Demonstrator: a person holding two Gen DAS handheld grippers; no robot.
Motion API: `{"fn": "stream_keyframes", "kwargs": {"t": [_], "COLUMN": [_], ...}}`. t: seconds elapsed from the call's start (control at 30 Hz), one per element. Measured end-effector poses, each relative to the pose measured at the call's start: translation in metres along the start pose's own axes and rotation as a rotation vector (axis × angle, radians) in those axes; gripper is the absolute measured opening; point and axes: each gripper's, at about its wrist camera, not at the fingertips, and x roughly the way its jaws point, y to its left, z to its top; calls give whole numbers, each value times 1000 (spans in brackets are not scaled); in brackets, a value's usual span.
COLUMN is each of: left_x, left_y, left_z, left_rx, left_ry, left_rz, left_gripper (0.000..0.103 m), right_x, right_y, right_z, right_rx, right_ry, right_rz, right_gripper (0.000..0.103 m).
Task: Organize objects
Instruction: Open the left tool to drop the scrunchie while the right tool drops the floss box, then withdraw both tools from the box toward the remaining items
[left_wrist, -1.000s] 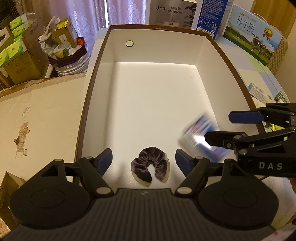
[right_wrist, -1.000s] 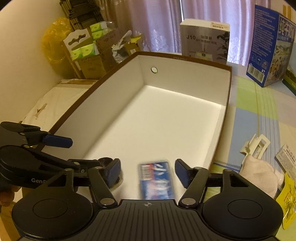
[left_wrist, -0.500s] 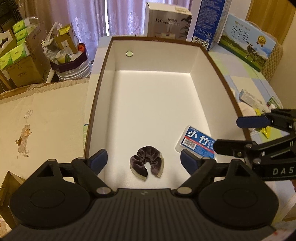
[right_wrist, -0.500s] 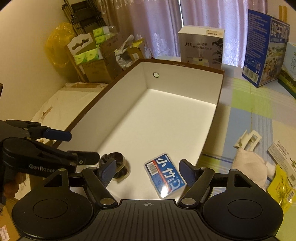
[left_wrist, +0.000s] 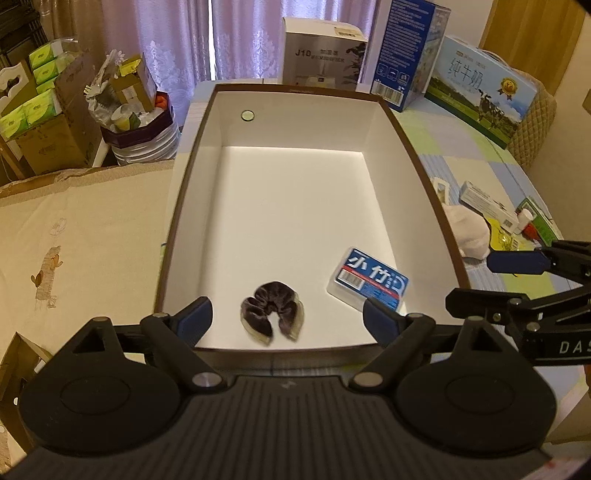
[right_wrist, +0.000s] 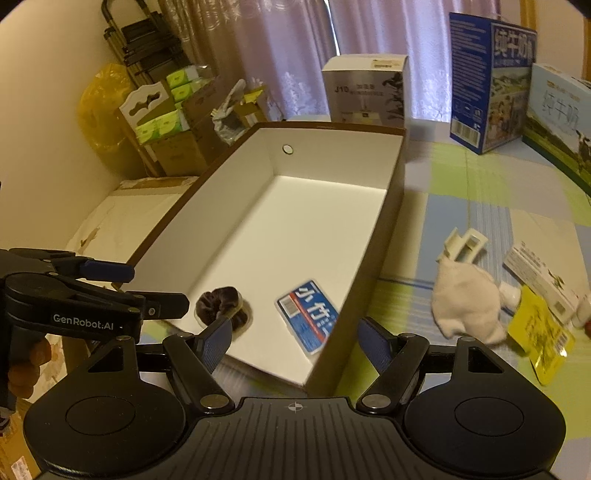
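A large white box with a brown rim (left_wrist: 184, 192) (right_wrist: 391, 206) holds a dark velvet scrunchie (left_wrist: 271, 310) (right_wrist: 221, 304) and a blue-and-white flat pack (left_wrist: 369, 282) (right_wrist: 308, 315) near its front end. My left gripper (left_wrist: 284, 317) is open and empty, above the box's near wall. My right gripper (right_wrist: 295, 338) is open and empty, over the box's near right corner. Each gripper shows in the other's view, the right one (left_wrist: 498, 277) and the left one (right_wrist: 151, 290). A white cloth pouch (right_wrist: 465, 302), a white clip (right_wrist: 463, 245), a yellow packet (right_wrist: 541, 332) and a small white carton (right_wrist: 535, 269) lie right of the box.
A humidifier box (left_wrist: 321, 55) (right_wrist: 365, 90) and milk cartons (left_wrist: 480, 88) (right_wrist: 491, 81) stand behind the box on the patchwork cloth. Cardboard boxes with green tissue packs (left_wrist: 40, 110) (right_wrist: 166, 122) stand at the left. A beige embroidered cloth (left_wrist: 74, 240) lies left of the box.
The blue-and-white pack dropped from my right gripper into the box and now lies still. Both grippers have pulled back and up from the box; the right one has shifted rightward.
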Motion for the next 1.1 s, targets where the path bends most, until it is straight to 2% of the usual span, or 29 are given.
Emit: {"fn": "stream_keyframes", "kwargs": {"t": [0.5, 0.87, 1.1], "left_x": [-19, -18, -14], "left_y": [-45, -93, -131], "left_z": [-28, -40, -43], "left_rx": [-48, -78, -66], "left_ry": [7, 26, 39], "left_rz": [27, 47, 42], "left_gripper": [87, 87, 87], "right_x": [-32, -52, -67], "right_y": [-26, -67, -102], "right_z": [-26, -37, -46], "right_rx": [-8, 1, 57], "right_ry": [15, 48, 63], "right_rz": [54, 79, 78], "right_gripper": [73, 73, 74]}}
